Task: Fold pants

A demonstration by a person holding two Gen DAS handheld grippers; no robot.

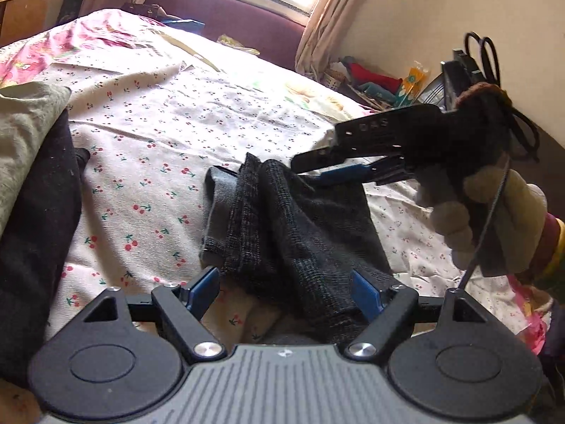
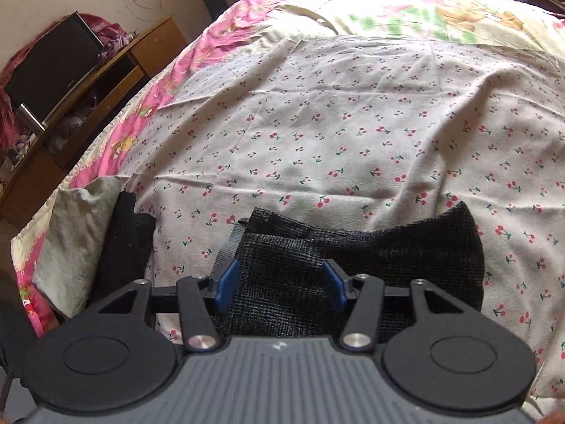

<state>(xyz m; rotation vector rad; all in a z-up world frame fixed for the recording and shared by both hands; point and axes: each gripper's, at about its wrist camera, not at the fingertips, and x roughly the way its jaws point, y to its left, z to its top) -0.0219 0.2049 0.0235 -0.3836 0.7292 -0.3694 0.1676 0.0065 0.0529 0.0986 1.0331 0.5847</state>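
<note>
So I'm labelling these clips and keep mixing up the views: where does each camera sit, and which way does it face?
Left wrist: sits on the left gripper, faces across the bed toward the window; shows its own open fingers, the right gripper and a gloved hand.
Right wrist: sits on the right gripper, faces across the bed toward a wooden shelf; shows only its own fingers.
Shared: the dark pants, cherry-print sheet.

Open right tool (image 2: 279,288) straddles folded pants (image 2: 353,258) on bedsheet (image 2: 353,123).
</note>
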